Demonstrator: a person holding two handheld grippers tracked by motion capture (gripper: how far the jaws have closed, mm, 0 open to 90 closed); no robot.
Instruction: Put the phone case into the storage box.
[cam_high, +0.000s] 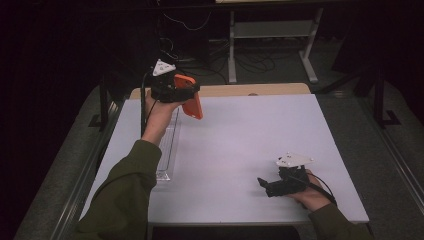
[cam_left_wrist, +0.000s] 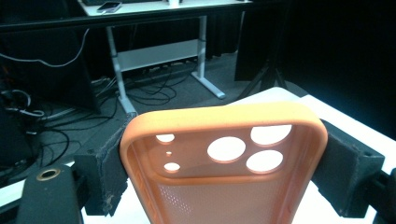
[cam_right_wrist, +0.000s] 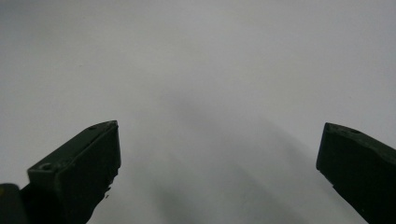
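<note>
An orange phone case (cam_high: 190, 97) hangs above the far left of the white table (cam_high: 235, 135), held up in the air by my left gripper (cam_high: 176, 91). In the left gripper view the case (cam_left_wrist: 224, 163) sits crosswise between the two black pads (cam_left_wrist: 106, 170), which press on its long sides; its camera cut-outs face me. My left gripper is shut on it. My right gripper (cam_high: 267, 186) rests low on the table near the front right, in a person's hand. In the right gripper view its jaws stand wide apart over bare white table (cam_right_wrist: 210, 93) with nothing between them.
A clear plastic tray (cam_high: 167, 150) lies lengthwise on the table's left side, below the raised left hand. A wooden board edge (cam_high: 250, 90) runs along the table's far side. Beyond it stand a desk frame (cam_high: 270, 30) and loose cables on the floor.
</note>
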